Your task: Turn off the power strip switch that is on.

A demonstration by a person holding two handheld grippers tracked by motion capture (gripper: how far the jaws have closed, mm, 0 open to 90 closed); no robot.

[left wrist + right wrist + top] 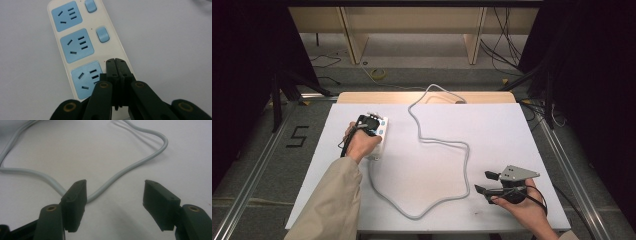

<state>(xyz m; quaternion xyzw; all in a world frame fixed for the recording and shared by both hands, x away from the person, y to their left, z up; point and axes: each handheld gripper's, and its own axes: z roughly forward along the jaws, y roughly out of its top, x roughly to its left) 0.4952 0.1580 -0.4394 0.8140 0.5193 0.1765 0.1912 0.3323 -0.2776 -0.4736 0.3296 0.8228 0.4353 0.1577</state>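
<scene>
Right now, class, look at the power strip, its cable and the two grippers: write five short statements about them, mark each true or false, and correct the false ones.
1. The left gripper has its jaws closed together over the power strip. True.
2. The right gripper is clamped on the cable. False: its jaws stand wide apart, holding nothing.
3. The power strip has blue sockets, each with a blue switch beside it. True.
4. The cable lies in one straight line across the table. False: it winds in loops.
5. The right gripper is resting on the power strip. False: it is near the table's right front corner, far from the strip.
</scene>
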